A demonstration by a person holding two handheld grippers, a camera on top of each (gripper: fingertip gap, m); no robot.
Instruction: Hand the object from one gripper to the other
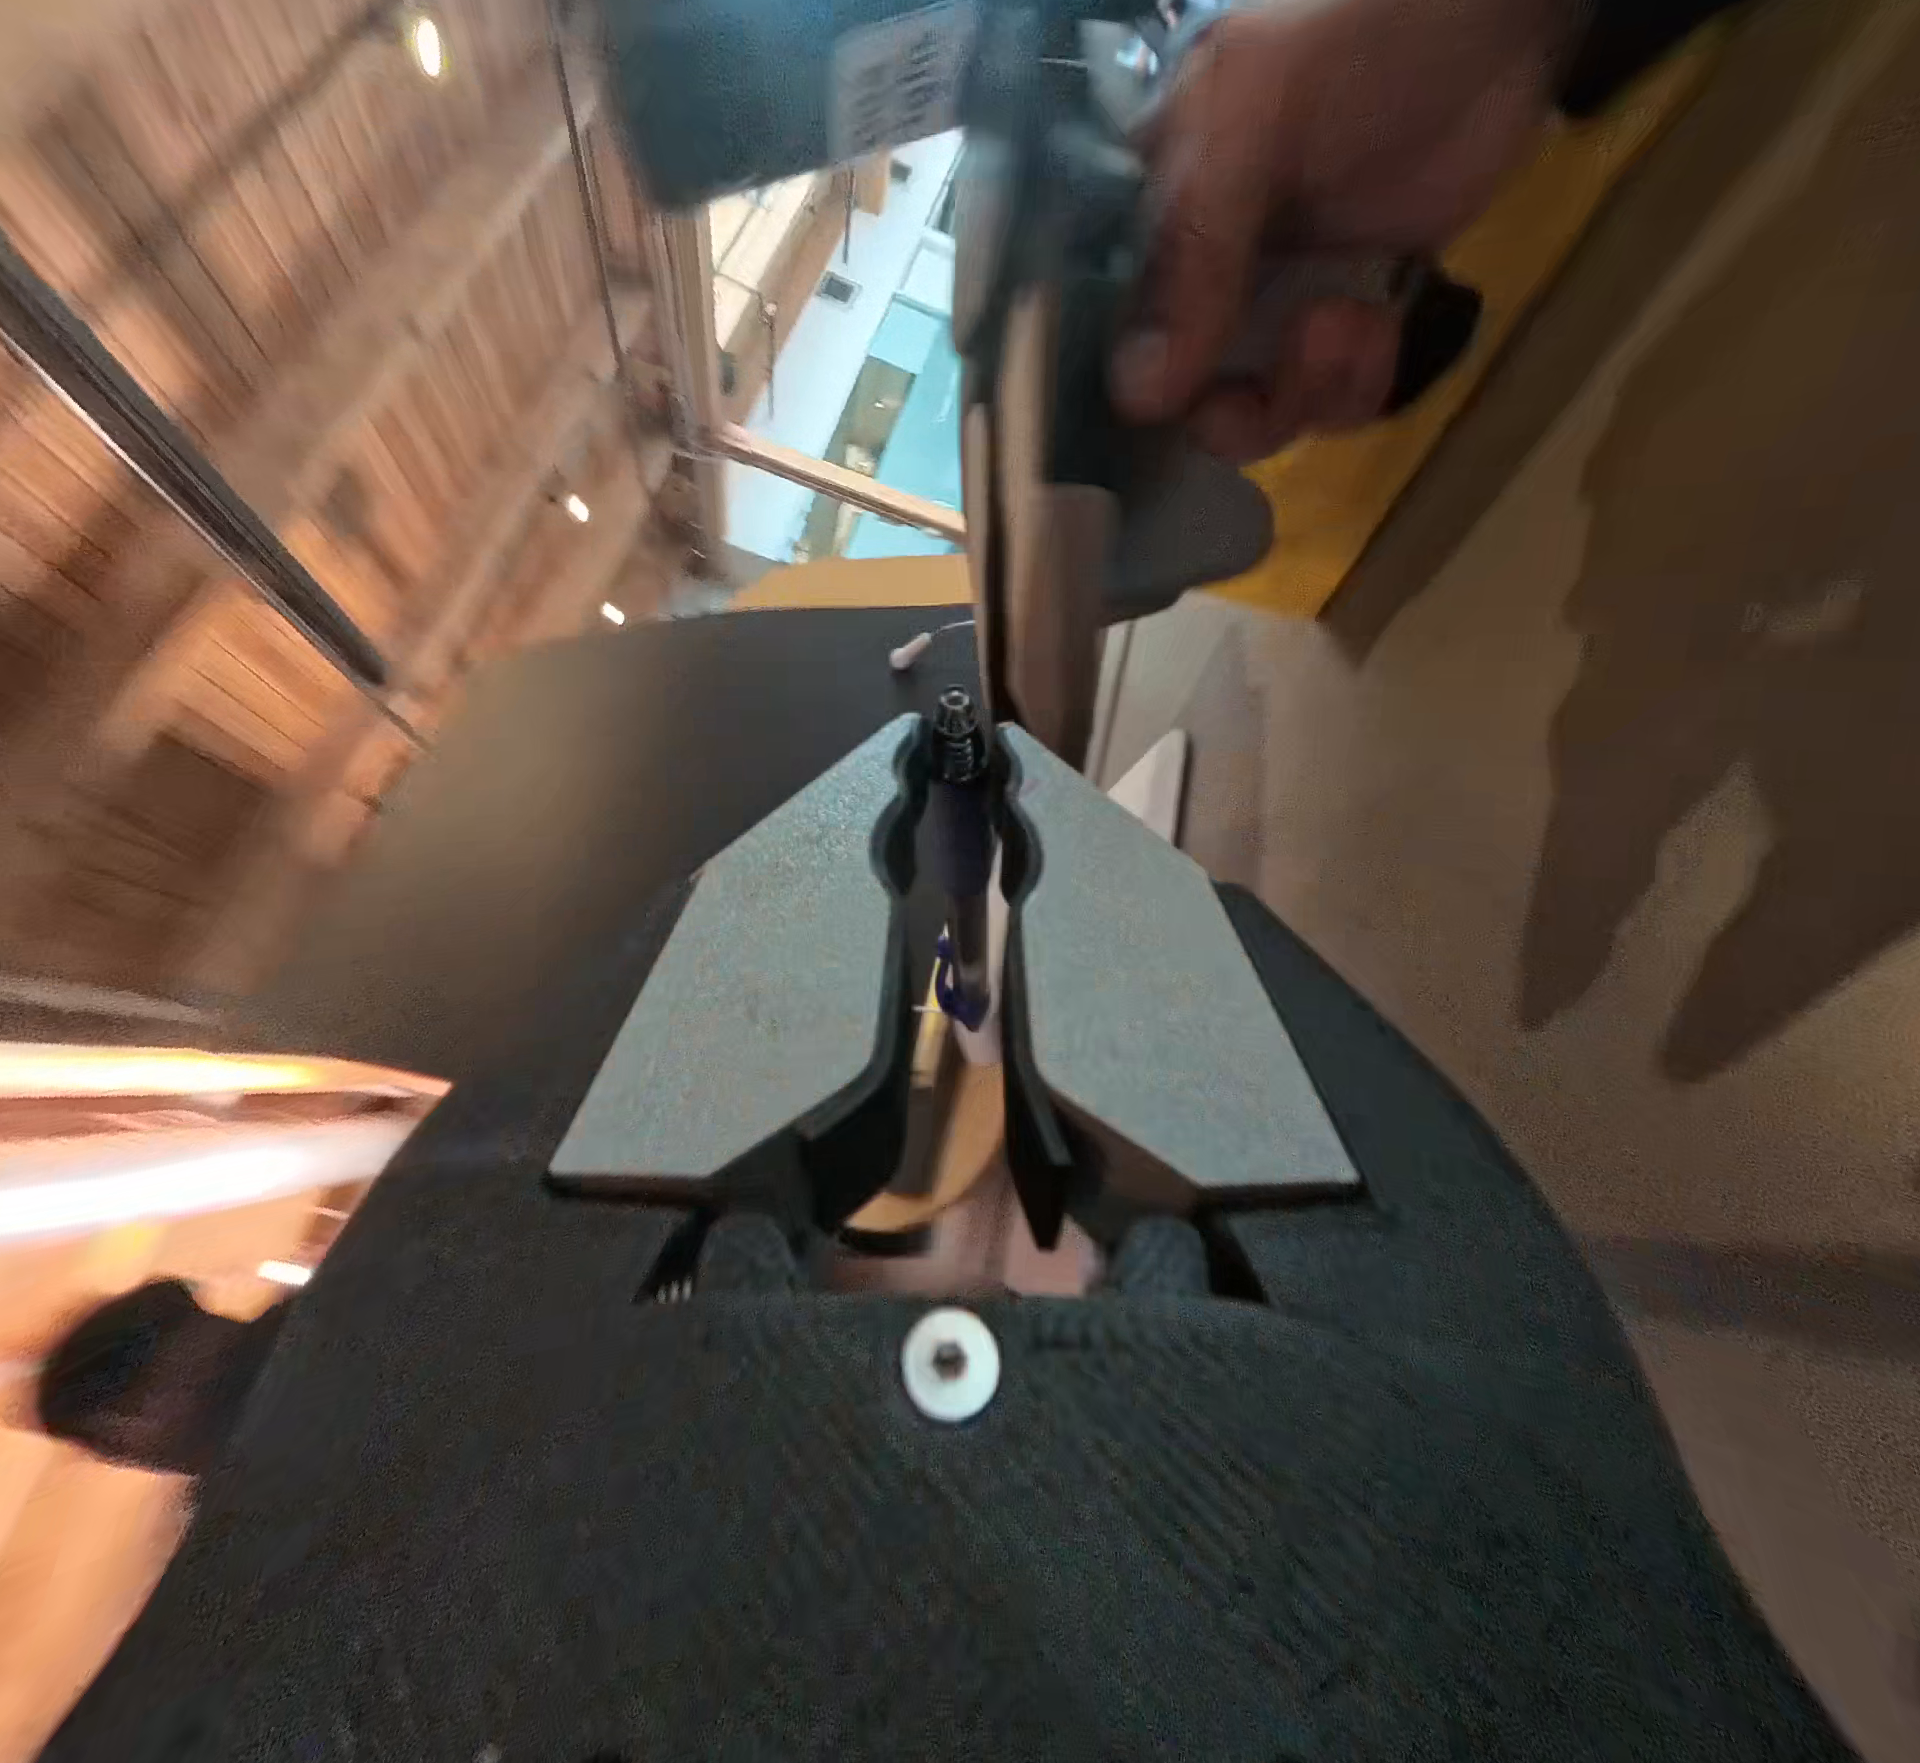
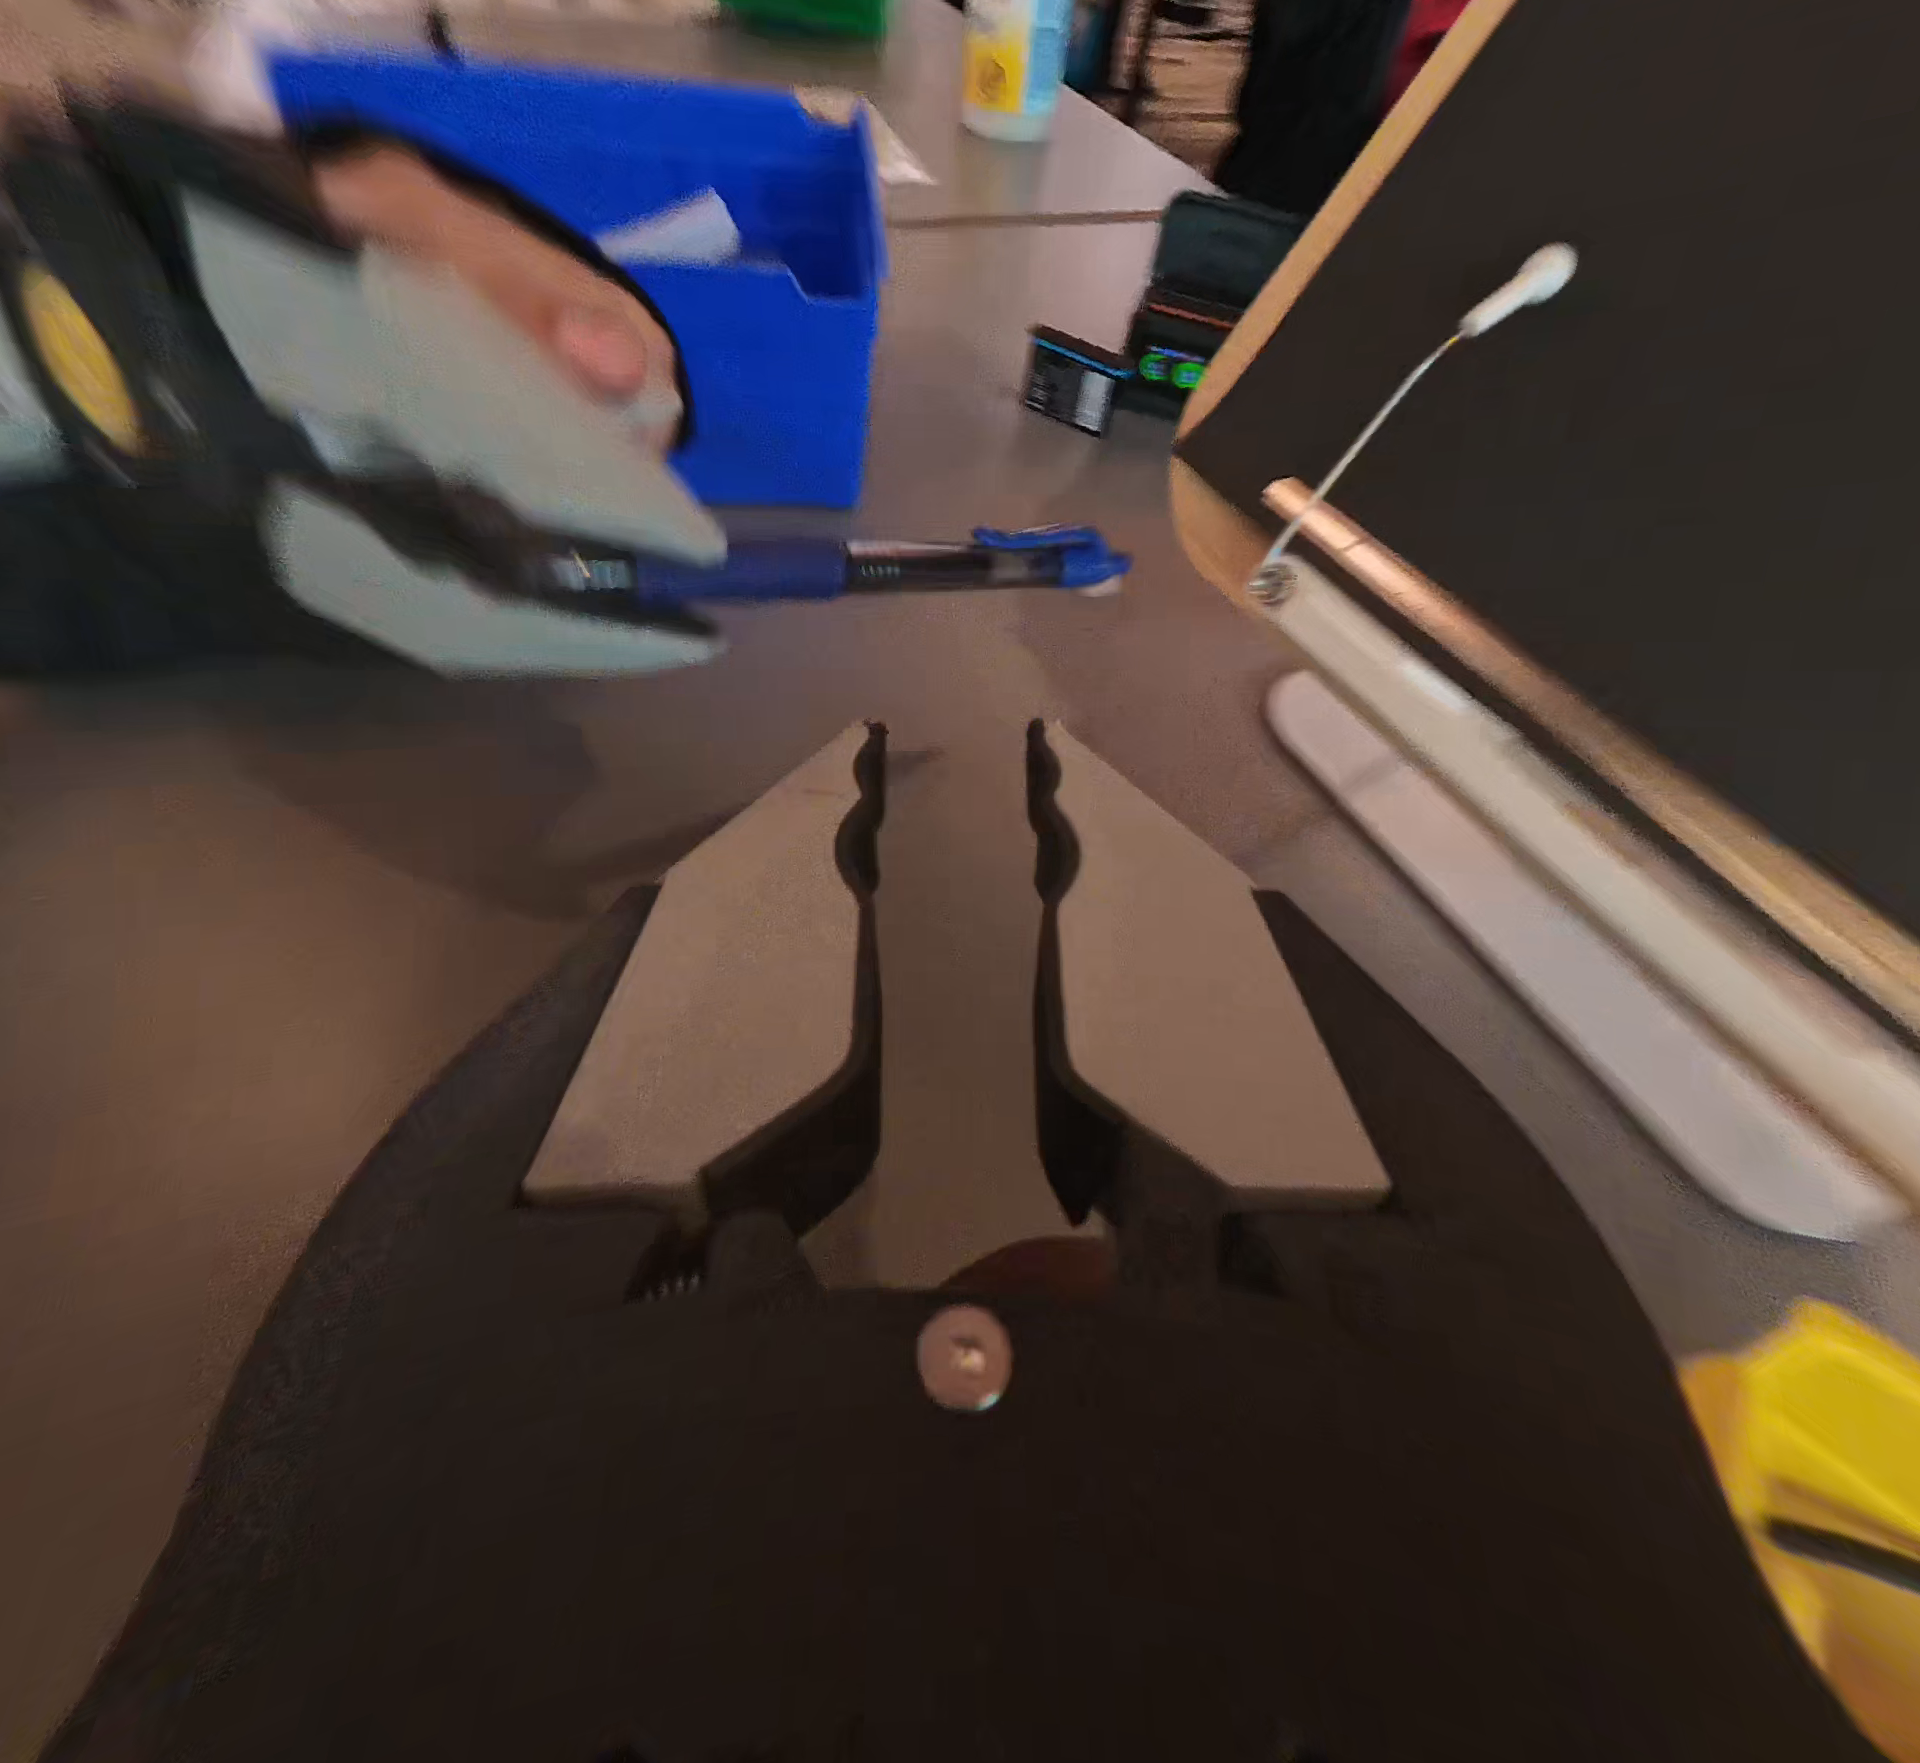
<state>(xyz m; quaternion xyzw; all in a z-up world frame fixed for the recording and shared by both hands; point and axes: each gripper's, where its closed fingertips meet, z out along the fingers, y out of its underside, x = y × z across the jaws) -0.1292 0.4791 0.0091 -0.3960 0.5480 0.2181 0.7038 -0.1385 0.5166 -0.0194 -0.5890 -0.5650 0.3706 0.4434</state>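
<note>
The left tongs (image 2: 675, 586) are closed on a blue pen (image 2: 883, 565), gripping it near its tip, so the clip end sticks out freely above the grey worktop (image 2: 987, 487). The right tongs (image 2: 954, 737) stand partly open and hold nothing, just below the pen and not touching it. A blue bin (image 2: 748, 279) stands behind on the worktop.

Each wrist camera close behind its own tool, facing along the fingers, both views sharing the pen (image 2: 883, 565).
</note>
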